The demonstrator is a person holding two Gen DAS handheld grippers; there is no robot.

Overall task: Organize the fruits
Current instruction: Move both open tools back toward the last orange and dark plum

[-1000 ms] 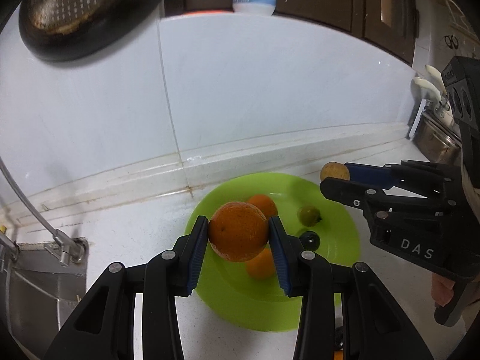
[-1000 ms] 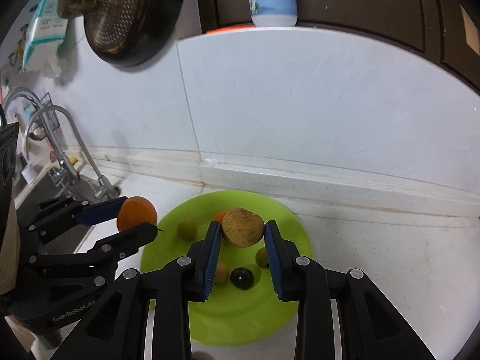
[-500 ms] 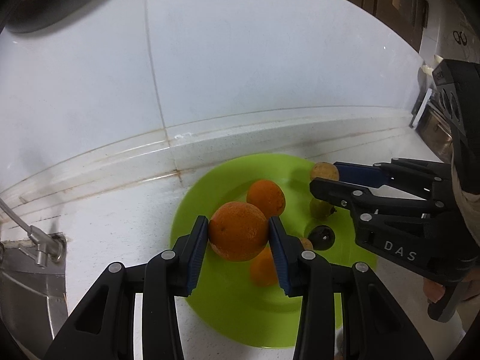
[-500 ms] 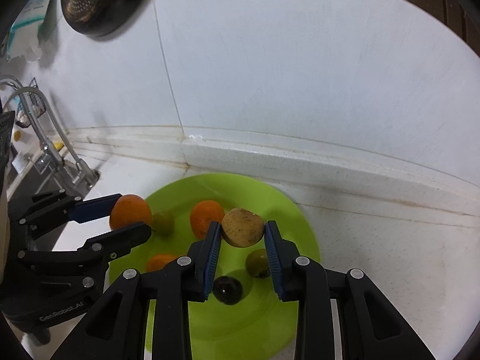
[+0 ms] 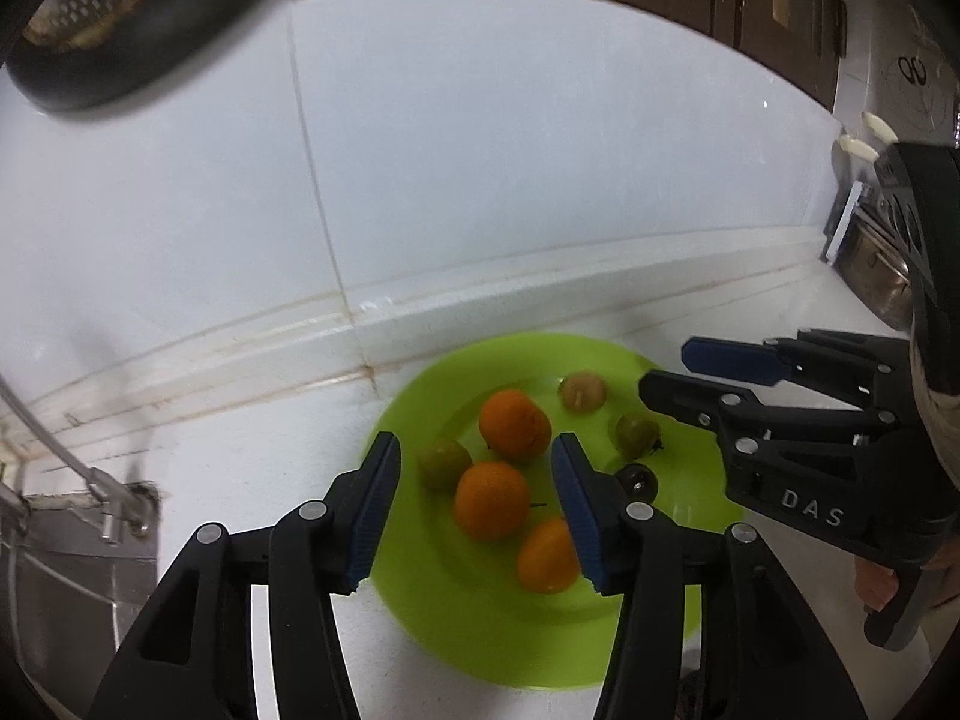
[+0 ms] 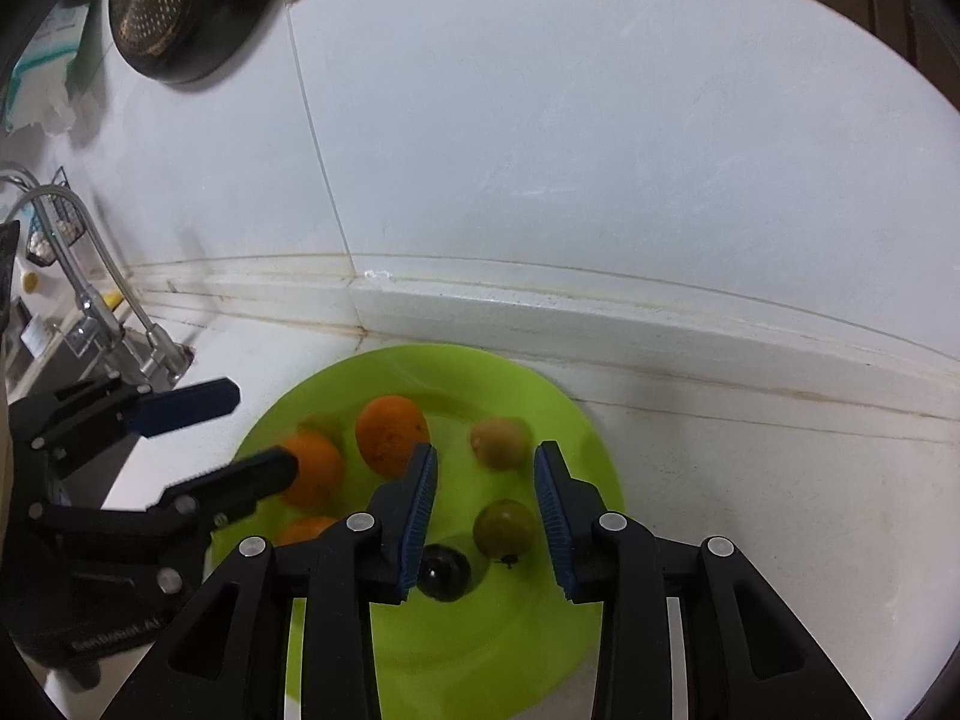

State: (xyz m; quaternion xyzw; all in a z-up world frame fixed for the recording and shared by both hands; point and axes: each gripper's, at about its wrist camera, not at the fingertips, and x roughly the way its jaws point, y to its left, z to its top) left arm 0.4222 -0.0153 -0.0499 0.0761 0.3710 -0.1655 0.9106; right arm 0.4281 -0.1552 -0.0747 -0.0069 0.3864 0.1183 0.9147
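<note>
A white kitchen counter (image 5: 240, 456) runs along a white tiled wall, and on it sits the green plate (image 5: 540, 654) with all the fruit I can see. Three oranges lie toward my left side of the plate: one at the back (image 5: 515, 423), one in the middle (image 5: 492, 500), one nearest me (image 5: 547, 555). They look firm and fairly weighty, with pebbled skin that should grip well; I would take any of them across its widest part. The small greenish fruits (image 6: 504, 527) and the brownish one (image 6: 500, 441) look lighter and smoother, likely to roll on the shallow plate, so I judge a centred, gentle squeeze is called for. The little dark round fruit (image 6: 443, 571) is glossy and probably the slipperiest and softest. My left gripper (image 5: 477, 516) hovers over the plate with its jaws spread wide and nothing between them; my right gripper (image 6: 485, 525) is likewise parted and empty above the greenish fruit. Off to the left are a faucet (image 6: 90, 276) and the sink edge; a dark colander (image 6: 180, 6) hangs on the wall.
</note>
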